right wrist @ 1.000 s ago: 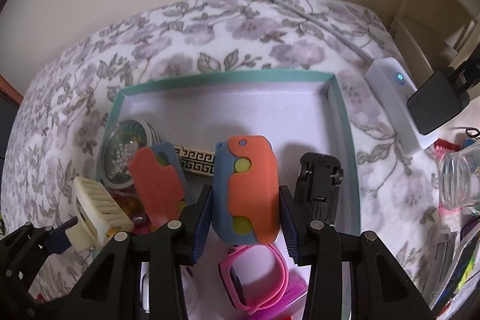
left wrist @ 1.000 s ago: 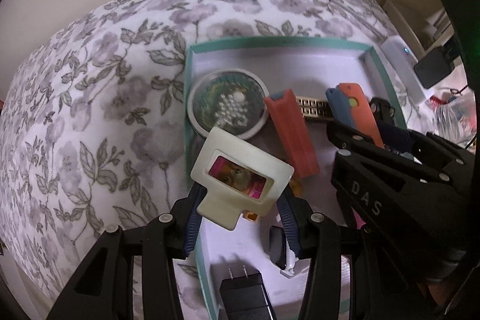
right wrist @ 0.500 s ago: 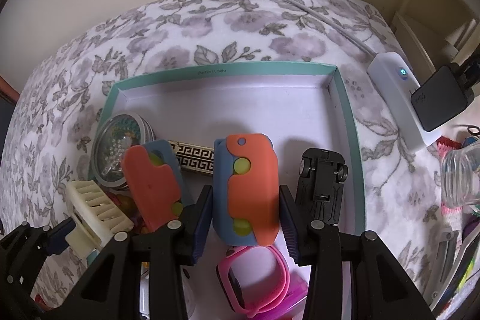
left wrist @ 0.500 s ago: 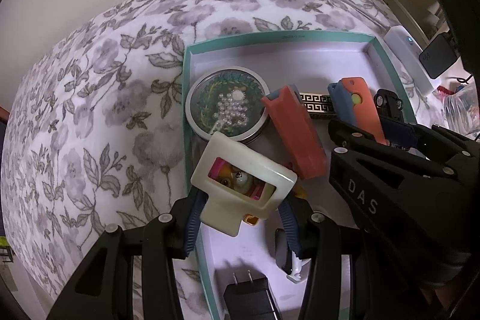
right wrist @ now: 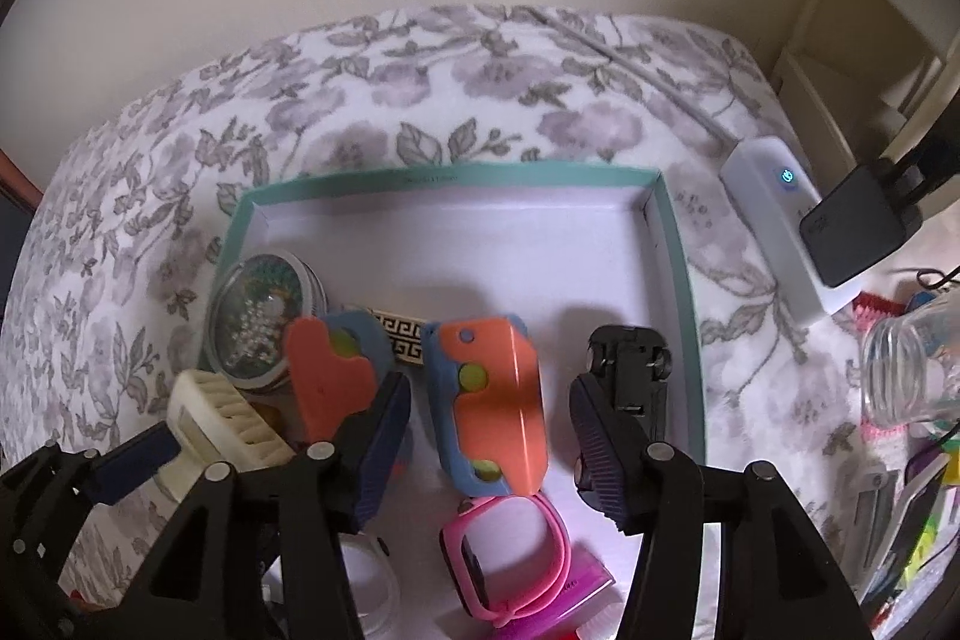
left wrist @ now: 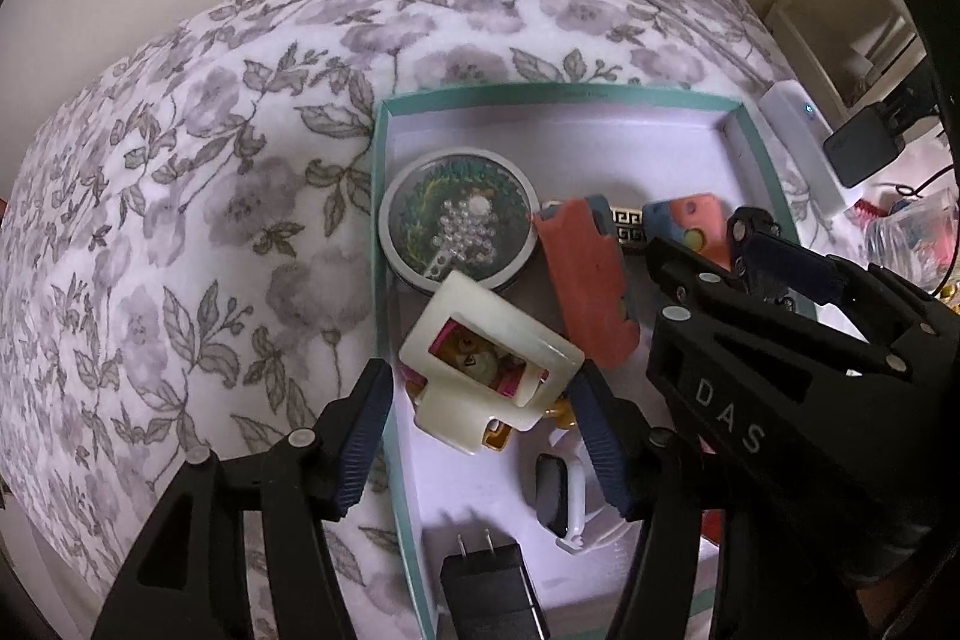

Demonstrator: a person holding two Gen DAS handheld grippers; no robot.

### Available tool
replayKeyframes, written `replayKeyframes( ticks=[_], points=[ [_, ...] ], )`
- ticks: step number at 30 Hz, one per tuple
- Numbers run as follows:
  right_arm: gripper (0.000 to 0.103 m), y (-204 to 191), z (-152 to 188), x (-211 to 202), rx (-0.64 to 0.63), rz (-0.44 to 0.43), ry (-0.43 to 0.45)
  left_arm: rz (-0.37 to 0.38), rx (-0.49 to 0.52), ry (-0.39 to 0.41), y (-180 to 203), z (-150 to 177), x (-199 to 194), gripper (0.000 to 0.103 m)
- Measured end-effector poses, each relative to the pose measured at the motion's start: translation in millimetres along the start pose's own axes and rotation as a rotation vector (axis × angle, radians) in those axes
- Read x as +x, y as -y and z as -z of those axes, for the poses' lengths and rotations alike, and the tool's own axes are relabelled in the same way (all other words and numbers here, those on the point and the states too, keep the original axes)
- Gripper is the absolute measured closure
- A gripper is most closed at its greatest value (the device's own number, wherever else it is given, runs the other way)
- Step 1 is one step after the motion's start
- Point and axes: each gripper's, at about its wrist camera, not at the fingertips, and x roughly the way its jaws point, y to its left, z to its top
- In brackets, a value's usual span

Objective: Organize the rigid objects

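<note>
Both claws have just been opening: left gripper [left wrist: 480, 436] frees the cream clip [left wrist: 480, 370], right gripper [right wrist: 489, 436] frees the orange-and-blue toy [right wrist: 489, 400].

Light was soft and fairly dim, indoor, no hard source visible. Both fisheye views bent heavily at the edges, with black vignette in the corners. Floral bedspread [left wrist: 180, 220] stayed sharp mid-frame and smeared toward the rim. Teal box [right wrist: 681, 280] floor looked washed lilac, with soft-edged shadows under its contents. Round clear lid [left wrist: 459, 226] caught mild glare. Orange-and-blue case [right wrist: 486, 400] showed a bright streak down its face and slight blur. Small blue LED glowed on the white charger [right wrist: 774, 226]. Right-edge clutter was out of focus.
</note>
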Motion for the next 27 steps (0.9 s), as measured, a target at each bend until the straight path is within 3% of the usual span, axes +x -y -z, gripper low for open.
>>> replayKeyframes(
  ticks=[13, 18, 22, 27],
  points=[
    [0.043, 3, -12, -55, 0.031, -0.003, 0.156, 0.016, -0.074, 0.078, -25, -13, -34, 0.040],
    [0.044, 1, -12, -58, 0.028, -0.002, 0.168, -0.010, -0.115, 0.090, -36, -14, -34, 0.040],
    [0.044, 1, -12, -56, 0.025, 0.008, 0.165, -0.032, -0.130, 0.094, -40, -15, -33, 0.032],
    [0.041, 4, -12, -53, 0.041, 0.014, 0.163, -0.069, -0.159, 0.117, -48, -14, -35, 0.029]
  ],
)
